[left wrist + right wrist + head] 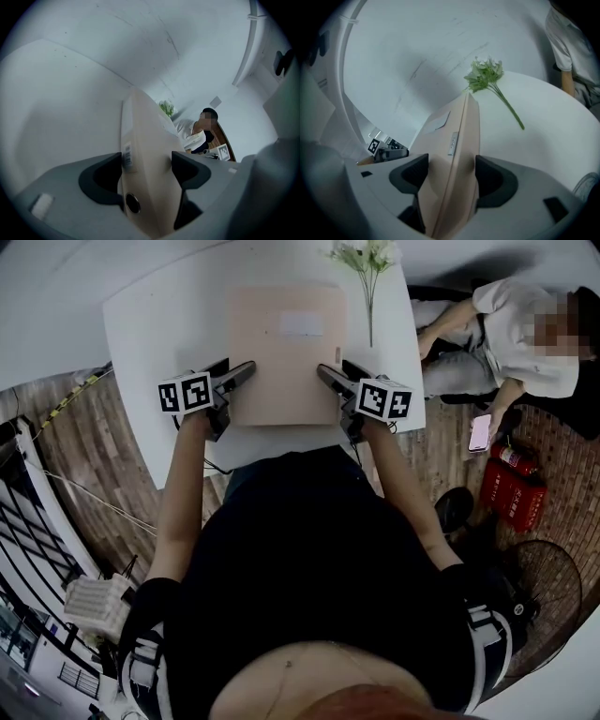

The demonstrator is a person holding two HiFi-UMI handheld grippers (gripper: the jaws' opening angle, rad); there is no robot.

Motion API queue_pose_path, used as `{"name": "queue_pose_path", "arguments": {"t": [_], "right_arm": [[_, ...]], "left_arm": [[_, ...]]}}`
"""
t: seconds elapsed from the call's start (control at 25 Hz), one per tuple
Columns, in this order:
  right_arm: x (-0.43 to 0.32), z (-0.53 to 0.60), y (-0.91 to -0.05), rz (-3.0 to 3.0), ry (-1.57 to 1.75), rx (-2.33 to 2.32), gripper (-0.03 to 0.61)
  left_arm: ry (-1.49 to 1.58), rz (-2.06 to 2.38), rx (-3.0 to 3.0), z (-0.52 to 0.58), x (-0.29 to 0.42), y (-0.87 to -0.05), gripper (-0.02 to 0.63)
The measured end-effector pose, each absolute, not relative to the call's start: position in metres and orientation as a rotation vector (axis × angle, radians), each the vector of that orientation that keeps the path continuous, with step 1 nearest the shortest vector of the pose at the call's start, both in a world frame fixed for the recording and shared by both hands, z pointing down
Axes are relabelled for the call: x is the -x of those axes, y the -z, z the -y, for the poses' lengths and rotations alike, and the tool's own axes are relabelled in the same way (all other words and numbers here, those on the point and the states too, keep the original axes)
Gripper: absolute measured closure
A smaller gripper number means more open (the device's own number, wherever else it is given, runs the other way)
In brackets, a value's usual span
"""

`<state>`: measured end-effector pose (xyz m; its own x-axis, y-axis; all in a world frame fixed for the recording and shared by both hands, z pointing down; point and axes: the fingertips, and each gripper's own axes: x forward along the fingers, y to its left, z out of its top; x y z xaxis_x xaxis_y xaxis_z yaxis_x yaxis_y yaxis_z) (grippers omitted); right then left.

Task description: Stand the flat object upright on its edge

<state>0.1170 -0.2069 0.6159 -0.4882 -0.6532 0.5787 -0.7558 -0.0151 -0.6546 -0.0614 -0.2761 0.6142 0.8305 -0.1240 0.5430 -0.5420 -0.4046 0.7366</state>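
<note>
A flat beige binder (286, 352) lies broad face up on the white table (159, 315). My left gripper (246, 371) is at its left edge and my right gripper (326, 374) at its right edge, both near the front corners. In the left gripper view the binder's spine (140, 136), with a barcode label and a round finger hole, fills the gap of that gripper (147, 168), both pads against it. The right gripper view shows the binder's thin edge (459, 131) between the pads of that gripper (447, 176), which touch both faces. Whether the binder is raised off the table I cannot tell.
A sprig of white flowers (367, 259) lies on the table just beyond the binder's far right corner. A seated person (506, 324) holding a phone is close to the table's right side, with a red fire extinguisher (514, 460) on the floor.
</note>
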Motion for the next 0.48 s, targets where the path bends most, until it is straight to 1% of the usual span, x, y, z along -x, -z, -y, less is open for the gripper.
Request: {"name": "queue_pose_path", "arguments": {"t": [0.48], "right_arm": [[-0.1193, 0.2079, -0.6239, 2.056, -1.633, -1.463, 0.298]], "left_arm": [[-0.535, 0.492, -1.918, 0.2763, 0.0621, -0.621, 0.287]]}}
